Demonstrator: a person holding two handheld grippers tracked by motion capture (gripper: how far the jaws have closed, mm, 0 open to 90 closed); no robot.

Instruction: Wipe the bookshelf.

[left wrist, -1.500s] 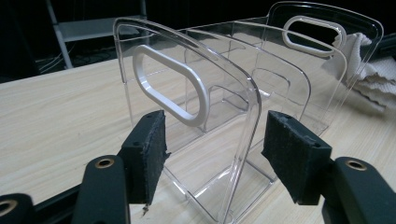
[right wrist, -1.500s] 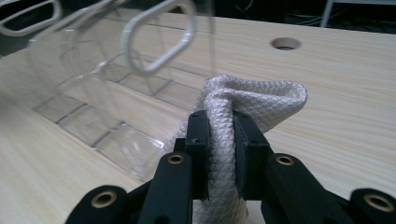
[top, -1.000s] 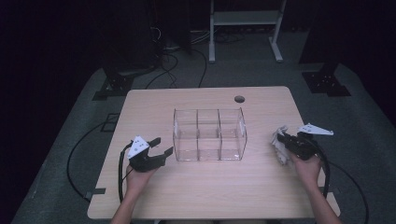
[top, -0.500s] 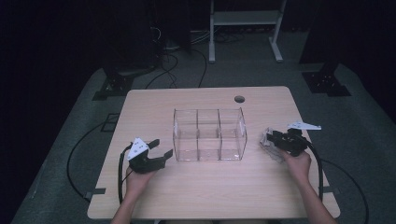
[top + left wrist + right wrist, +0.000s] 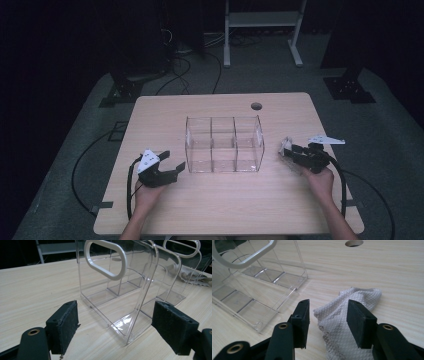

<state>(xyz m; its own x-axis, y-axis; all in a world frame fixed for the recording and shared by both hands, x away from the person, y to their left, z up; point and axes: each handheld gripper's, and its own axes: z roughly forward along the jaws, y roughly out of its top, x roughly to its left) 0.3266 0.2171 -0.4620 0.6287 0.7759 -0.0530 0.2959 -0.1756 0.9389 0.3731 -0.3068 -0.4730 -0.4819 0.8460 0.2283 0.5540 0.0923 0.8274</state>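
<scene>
A clear plastic organizer (image 5: 224, 144) stands in the middle of the surface (image 5: 225, 210), between the two grippers. It is split into six open-topped compartments, two rows of three, and every compartment that can be seen through its clear walls holds nothing. Each end wall has a rounded handle cutout (the white-edged loop at the top of both gripper views).

The right gripper (image 5: 328, 315) has its jaws moderately apart, one on each side of a white waffle-weave cloth (image 5: 348, 322). The cloth lies crumpled on the surface directly between and ahead of the jaws; whether the pads (image 5: 359, 322) actually touch it cannot be told. The organizer sits ahead and to the left of this gripper, near but apart from the cloth. In the high view the right gripper (image 5: 295, 152) is just beside the organizer's right end, with the cloth (image 5: 286, 148) at its tips.

The left gripper (image 5: 115, 325) is spread wide and holds nothing. The organizer's near corner (image 5: 130, 322) lies straight ahead between its jaws, close but untouched. In the high view the left gripper (image 5: 170, 167) hovers just beside the organizer's front left corner.
</scene>
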